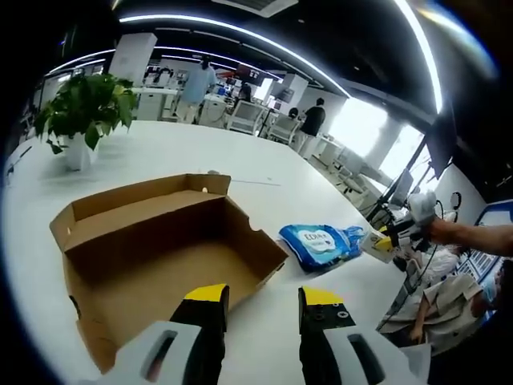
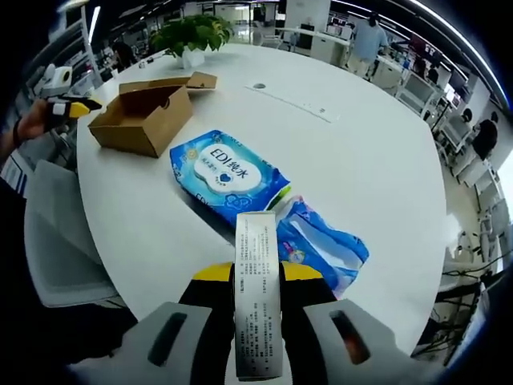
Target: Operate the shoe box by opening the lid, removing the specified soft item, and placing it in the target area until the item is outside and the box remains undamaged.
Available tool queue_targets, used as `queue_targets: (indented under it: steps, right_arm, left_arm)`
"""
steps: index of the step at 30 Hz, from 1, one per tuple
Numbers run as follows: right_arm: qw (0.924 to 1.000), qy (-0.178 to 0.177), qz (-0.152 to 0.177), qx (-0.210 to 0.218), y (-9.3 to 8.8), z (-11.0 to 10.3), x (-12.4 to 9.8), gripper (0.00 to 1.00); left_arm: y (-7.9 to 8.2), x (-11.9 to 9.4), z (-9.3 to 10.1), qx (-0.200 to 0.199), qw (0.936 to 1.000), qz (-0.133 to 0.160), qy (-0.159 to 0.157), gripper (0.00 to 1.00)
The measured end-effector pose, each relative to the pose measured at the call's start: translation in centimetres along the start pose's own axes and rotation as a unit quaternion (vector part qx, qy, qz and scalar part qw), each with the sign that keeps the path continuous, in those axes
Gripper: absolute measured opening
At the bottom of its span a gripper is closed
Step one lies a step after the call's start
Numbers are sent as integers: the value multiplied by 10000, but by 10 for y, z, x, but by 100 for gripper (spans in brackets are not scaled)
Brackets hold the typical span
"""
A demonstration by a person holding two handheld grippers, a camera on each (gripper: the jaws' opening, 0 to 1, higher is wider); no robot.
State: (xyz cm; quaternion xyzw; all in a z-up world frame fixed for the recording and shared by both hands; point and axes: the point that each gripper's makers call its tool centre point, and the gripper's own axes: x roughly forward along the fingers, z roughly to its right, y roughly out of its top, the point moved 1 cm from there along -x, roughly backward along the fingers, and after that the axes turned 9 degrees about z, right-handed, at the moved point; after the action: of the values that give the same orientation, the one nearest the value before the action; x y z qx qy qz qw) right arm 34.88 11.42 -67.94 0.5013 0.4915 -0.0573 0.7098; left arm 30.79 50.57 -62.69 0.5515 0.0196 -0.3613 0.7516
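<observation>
In the left gripper view, our left tongs stand apart with nothing between them, just short of the open shoe box. The box looks empty, its lid folded back on the far side. The blue wipes pack lies on the white counter just beside the box, away from the potted plant. The right tongs reach in at the pack's far end. Our worry here is the box: if the left tongs push forward, they could catch the cardboard rim and crush or tear it.

In the right gripper view, the right tongs are clamped on a white label flap at the near end of the wipes pack, which rests on the counter well clear of the box. The left tongs hover just beside the box. We judge the pack already outside, so what is left is letting go. The risk is the grip itself: the flap is thin, and pulling while clamped could peel it open or drag the pack toward the counter's edge near us.
</observation>
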Motion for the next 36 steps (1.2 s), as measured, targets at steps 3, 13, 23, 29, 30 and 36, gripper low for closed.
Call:
queue_targets:
  steps: [3, 13, 23, 29, 30, 36]
  right_arm:
    - [10000, 1, 25, -21, 6, 7, 2, 18]
    - [9985, 98, 51, -534, 47, 27, 15, 18]
    - [9850, 346, -366, -1651, 76, 44, 47, 18]
    - [9701, 489, -662, -2281, 77, 50, 67, 18]
    - [9680, 503, -698, -2356, 76, 50, 70, 18]
    - [9499, 689, -1053, -2861, 64, 58, 85, 18]
  left_arm:
    - [0, 0, 0, -20, 10000, 5, 31, 35]
    - [0, -3, -6, -122, 9998, 56, 163, 35]
    - [2, -13, -24, -249, 9987, 126, 422, 35]
    - [1, -21, -36, -308, 9976, 143, 602, 35]
    - [2, -22, -38, -313, 9974, 150, 638, 35]
    - [3, -24, -47, -325, 9966, 157, 743, 35]
